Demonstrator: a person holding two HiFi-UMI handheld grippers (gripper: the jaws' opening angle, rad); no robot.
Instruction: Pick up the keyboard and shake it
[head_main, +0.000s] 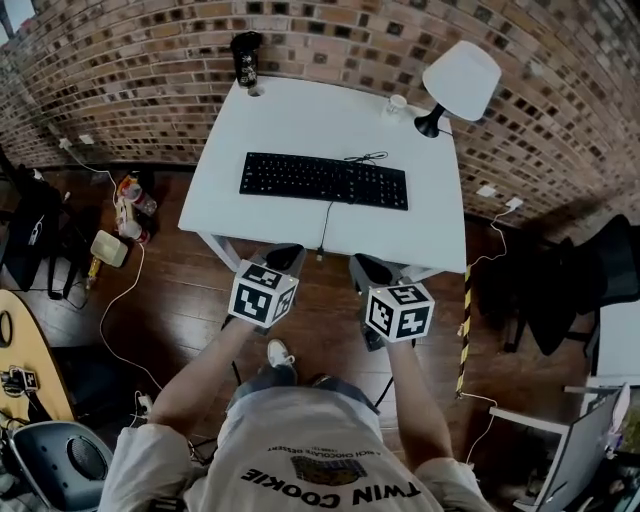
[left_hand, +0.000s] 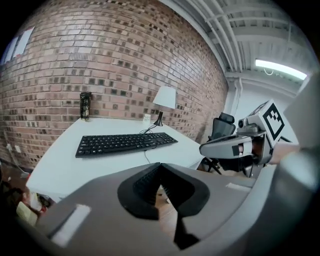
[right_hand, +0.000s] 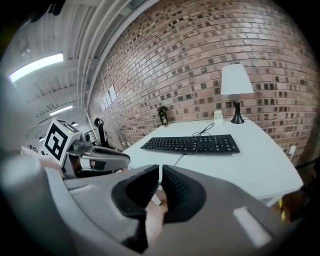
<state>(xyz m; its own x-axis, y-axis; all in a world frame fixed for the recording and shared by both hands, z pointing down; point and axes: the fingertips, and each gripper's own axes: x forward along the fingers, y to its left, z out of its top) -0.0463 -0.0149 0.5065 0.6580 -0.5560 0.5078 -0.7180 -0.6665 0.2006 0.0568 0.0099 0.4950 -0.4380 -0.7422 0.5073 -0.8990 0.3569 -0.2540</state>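
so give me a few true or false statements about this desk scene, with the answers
1. The black keyboard lies flat on the white table. True.
2. The left gripper grips the keyboard. False: its jaws are together on nothing, short of the keyboard.
3. The white-shaded lamp stands at the table's far left corner. False: it stands at the far right corner, as the head view shows it.
4. A dark cylindrical can stands at the far left corner. True.

in the head view the marker cubes (head_main: 263, 293) cover most of the left gripper (head_main: 284, 257) and right gripper (head_main: 372, 269). the print on the dark can (head_main: 245, 60) at the far left corner of the table (head_main: 300, 120) is too small to read, and the small white thing (head_main: 398, 103) beside the lamp (head_main: 460, 80) is too small to name.
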